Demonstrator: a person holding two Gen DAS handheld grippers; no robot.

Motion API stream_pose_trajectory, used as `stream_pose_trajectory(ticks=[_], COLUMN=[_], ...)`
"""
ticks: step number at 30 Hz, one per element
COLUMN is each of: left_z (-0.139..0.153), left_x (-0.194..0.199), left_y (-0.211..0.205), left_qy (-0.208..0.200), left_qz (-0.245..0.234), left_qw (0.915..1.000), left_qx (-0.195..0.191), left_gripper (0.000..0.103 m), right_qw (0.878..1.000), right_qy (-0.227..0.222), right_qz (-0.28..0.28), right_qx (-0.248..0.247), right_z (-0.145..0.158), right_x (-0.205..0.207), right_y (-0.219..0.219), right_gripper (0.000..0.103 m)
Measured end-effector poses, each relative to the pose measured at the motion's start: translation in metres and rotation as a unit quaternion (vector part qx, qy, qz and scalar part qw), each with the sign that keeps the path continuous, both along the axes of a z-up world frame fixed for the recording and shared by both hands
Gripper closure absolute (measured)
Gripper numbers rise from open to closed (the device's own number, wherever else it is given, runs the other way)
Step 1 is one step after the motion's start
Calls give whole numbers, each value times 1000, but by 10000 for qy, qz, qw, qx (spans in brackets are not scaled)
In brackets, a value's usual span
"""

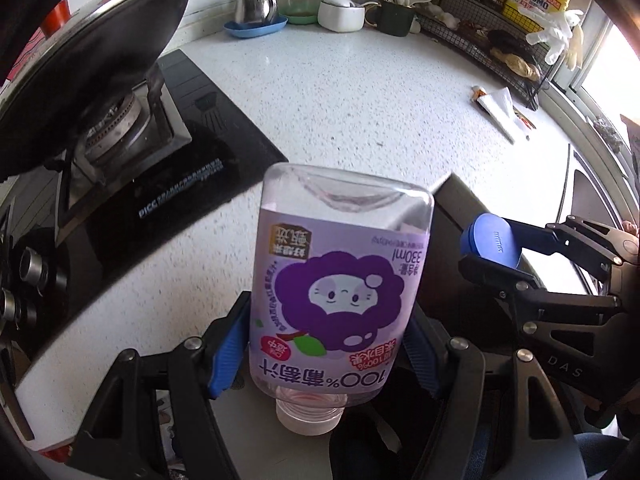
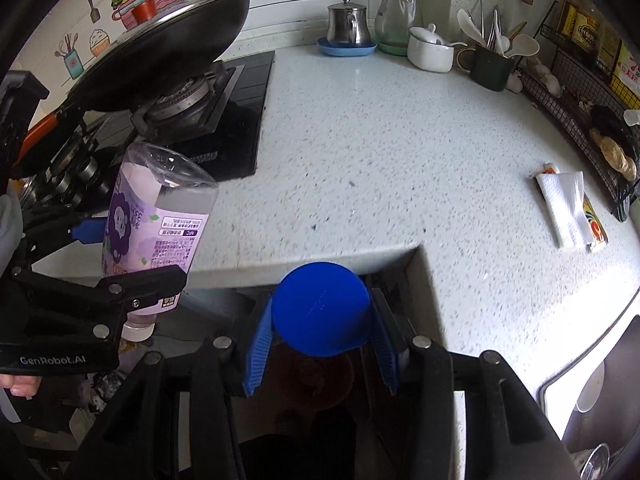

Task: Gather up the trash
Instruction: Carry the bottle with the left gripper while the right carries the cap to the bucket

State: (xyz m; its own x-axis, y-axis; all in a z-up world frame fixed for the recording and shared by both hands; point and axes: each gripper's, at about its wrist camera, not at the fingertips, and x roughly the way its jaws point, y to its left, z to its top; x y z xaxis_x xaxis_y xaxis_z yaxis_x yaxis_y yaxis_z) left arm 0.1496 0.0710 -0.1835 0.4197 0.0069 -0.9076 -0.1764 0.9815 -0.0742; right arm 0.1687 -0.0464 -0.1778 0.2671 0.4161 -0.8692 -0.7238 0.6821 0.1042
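Note:
My left gripper [image 1: 328,356] is shut on an empty clear juice bottle [image 1: 336,276] with a purple grape label, held upside down, neck toward the camera, just off the counter's front edge. The bottle also shows in the right wrist view [image 2: 156,216], with the left gripper [image 2: 132,264] clamped around it. My right gripper [image 2: 320,340] is shut on a blue round cap [image 2: 320,312] over the gap below the counter's notch. The cap [image 1: 492,244] and right gripper [image 1: 490,245] show at the right in the left wrist view. A folded white tissue with a wrapper [image 2: 568,208] lies on the counter at the right.
A gas stove [image 2: 192,112] with a black pan [image 2: 160,52] stands at the left. A steel pot [image 2: 347,24], glass jug, white jar [image 2: 430,52] and utensil cup [image 2: 492,68] line the back wall. A wire rack [image 2: 592,112] runs along the right. A sink [image 2: 600,400] is at lower right.

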Motion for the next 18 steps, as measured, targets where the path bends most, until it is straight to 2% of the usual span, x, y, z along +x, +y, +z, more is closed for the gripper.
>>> stream_pose_trajectory(ticks=[10,14,18], left_z=[-57,-92,-135], left_x=[-38,-43,-46], left_y=[-19,-21,-24], left_qy=[426,614,818], left_qz=[45,88,135], left_qw=[9982,9967,9947], left_qx=[-425,-523,-615], left_gripper=[35,35,35], right_qw=[9992,9988,9979], right_qy=[279,335,507], right_qz=[29,18,9], right_qx=[-294,-349,-401], right_z=[-43,-70,-111], right_x=[-37,-45,-46], right_y=[-11,-12,-10], right_gripper=[60,60,60])
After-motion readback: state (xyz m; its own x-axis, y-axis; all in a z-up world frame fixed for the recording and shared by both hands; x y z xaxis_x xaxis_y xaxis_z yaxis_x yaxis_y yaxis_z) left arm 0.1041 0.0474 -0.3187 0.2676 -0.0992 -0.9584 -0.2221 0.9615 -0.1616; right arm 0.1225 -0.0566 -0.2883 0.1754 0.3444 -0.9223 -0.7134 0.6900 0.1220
